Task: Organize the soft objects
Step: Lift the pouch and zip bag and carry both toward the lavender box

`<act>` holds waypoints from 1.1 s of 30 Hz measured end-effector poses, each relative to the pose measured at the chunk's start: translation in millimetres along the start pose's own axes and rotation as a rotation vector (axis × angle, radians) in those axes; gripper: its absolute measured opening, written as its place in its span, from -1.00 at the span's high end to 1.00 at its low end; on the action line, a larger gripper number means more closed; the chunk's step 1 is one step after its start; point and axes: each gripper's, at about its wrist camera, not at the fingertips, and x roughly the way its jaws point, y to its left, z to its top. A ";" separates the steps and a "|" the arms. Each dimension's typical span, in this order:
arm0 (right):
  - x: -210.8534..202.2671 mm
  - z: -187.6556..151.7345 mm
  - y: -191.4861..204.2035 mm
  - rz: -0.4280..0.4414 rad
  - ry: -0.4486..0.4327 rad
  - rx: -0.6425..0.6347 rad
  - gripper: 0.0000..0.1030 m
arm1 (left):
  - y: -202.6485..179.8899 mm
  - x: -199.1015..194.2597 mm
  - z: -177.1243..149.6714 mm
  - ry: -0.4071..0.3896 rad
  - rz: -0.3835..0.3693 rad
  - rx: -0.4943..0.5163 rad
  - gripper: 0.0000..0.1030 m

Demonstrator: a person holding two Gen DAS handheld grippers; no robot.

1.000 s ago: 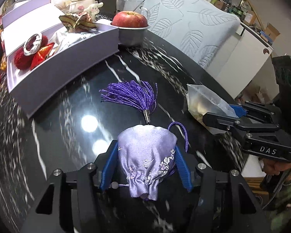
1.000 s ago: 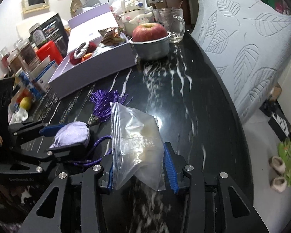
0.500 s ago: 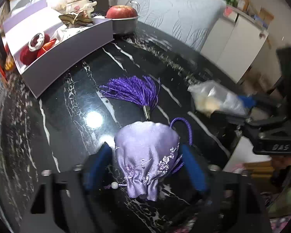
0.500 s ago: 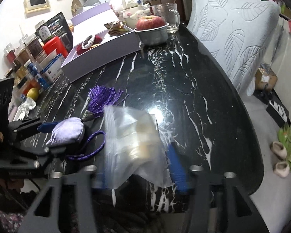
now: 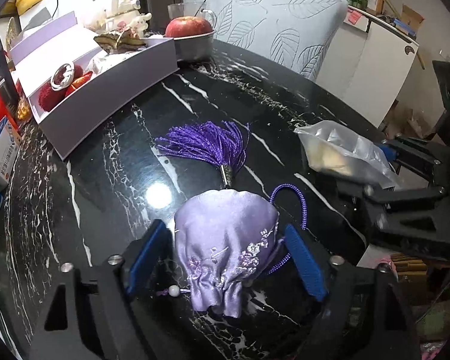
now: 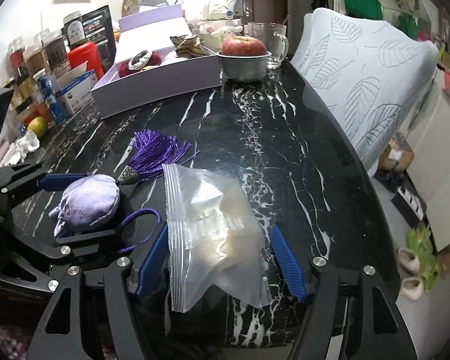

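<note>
pouch (image 5: pixel 228 240) and bag (image 6: pixel 213 228) lie between spread grippers (image 5: pixel 225 258) (image 6: pixel 219 261).

The pouch (image 5: pixel 226 240) was shiny lilac satin cloth with embroidery, its tassel (image 5: pixel 204 144) silky thread. The bag (image 6: pixel 213 231) was clear, crinkled plastic. The table (image 6: pixel 285 150) was glossy black marble; the apple's bowl (image 6: pixel 244 66) was dull metal.

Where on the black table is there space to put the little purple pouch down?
Bare table stretches from the bag and tassel up to the apple bowl and along the chair-side edge. A smaller bare patch lies between the box and the pouch. The far left edge is crowded with jars and cartons.
</note>
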 end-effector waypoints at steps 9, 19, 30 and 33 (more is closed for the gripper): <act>-5.1 -1.1 -8.6 0.031 -0.003 0.051 0.28 | 4.4 -6.3 2.8 -0.005 -0.059 -0.042 0.07; -14.6 -3.2 -6.2 0.072 -0.008 0.084 0.29 | 9.2 -14.8 -2.7 -0.010 -0.070 -0.073 0.07; -16.0 -2.4 32.7 0.148 -0.007 0.009 0.29 | 32.0 -44.3 -21.6 -0.052 -0.024 -0.150 0.07; -15.8 -1.6 47.0 0.182 -0.007 -0.016 0.29 | 40.6 -55.1 -30.8 -0.065 -0.007 -0.183 0.07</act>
